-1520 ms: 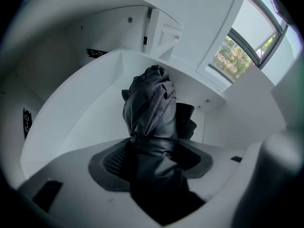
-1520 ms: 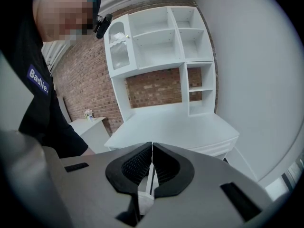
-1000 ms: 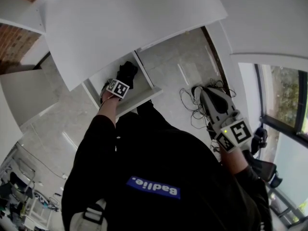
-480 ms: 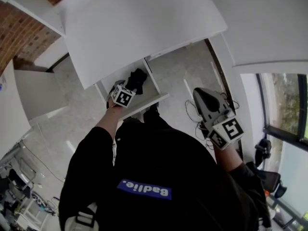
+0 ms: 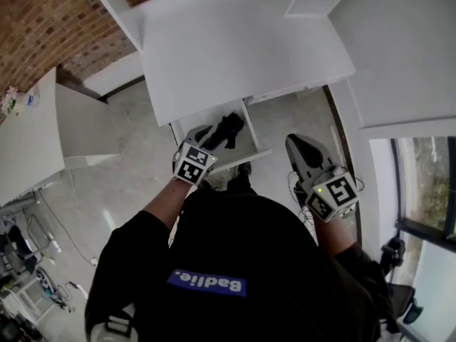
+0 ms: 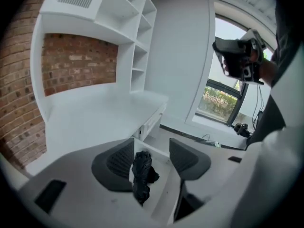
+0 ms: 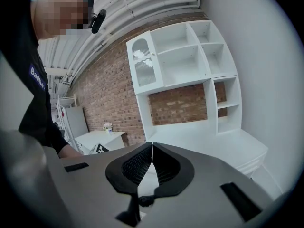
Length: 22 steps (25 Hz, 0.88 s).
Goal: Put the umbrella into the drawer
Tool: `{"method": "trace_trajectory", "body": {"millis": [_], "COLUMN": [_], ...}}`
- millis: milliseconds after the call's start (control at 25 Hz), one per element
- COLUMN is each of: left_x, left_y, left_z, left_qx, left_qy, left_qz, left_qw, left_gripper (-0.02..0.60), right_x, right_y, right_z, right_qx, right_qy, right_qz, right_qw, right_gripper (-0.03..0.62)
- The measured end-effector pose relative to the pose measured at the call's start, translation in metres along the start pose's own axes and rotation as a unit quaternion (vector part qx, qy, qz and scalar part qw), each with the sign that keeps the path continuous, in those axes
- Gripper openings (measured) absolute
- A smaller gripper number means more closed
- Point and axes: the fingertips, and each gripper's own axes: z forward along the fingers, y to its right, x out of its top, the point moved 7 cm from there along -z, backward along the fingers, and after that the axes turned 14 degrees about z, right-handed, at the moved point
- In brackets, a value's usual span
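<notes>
Since a second ago my left gripper (image 5: 202, 138) has come up out of the open drawer (image 5: 243, 159), leaving the black umbrella (image 5: 228, 130) behind inside it. Its jaws stand apart and are closing with nothing pressed between the pads; in the left gripper view the umbrella (image 6: 141, 174) shows in the gap, yet it lies down on the drawer floor, apart from them. It looks folded, though it is too small and dark to be sure. My right gripper (image 5: 297, 147) hovers beside the drawer, below the white desk (image 5: 235, 48), jaws together and empty.
</notes>
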Motion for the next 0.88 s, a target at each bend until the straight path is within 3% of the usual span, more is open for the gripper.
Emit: {"method": "trace_trajectory", "body": {"millis": [200, 520, 640, 720, 880], "left_x": [0.038, 0.080, 0.090, 0.093, 0.091], "left_y": [0.003, -0.001, -0.005, -0.006, -0.006], "left_z": [-0.061, -0.135, -0.154, -0.163, -0.170], "left_qx": [0.025, 0.073, 0.087, 0.093, 0.090], "left_qy": [0.078, 0.174, 0.194, 0.206, 0.210], "left_qz": [-0.006, -0.027, -0.029, -0.028, -0.032], "left_qw": [0.9966, 0.9817, 0.9767, 0.9738, 0.9729], "left_gripper": [0.174, 0.100, 0.062, 0.003, 0.002], "right_x": [-0.002, -0.001, -0.001, -0.001, -0.003], "right_y": [-0.020, -0.052, -0.057, -0.061, -0.067], "right_z": [0.009, 0.027, 0.034, 0.037, 0.042], "right_qx": [0.022, 0.077, 0.084, 0.088, 0.096], "right_qy": [0.002, 0.013, 0.011, 0.010, 0.006], "right_qz": [-0.010, -0.004, -0.005, -0.007, -0.013], "right_qw": [1.000, 0.997, 0.996, 0.996, 0.995], "right_gripper": [0.031, 0.031, 0.031, 0.031, 0.031]}}
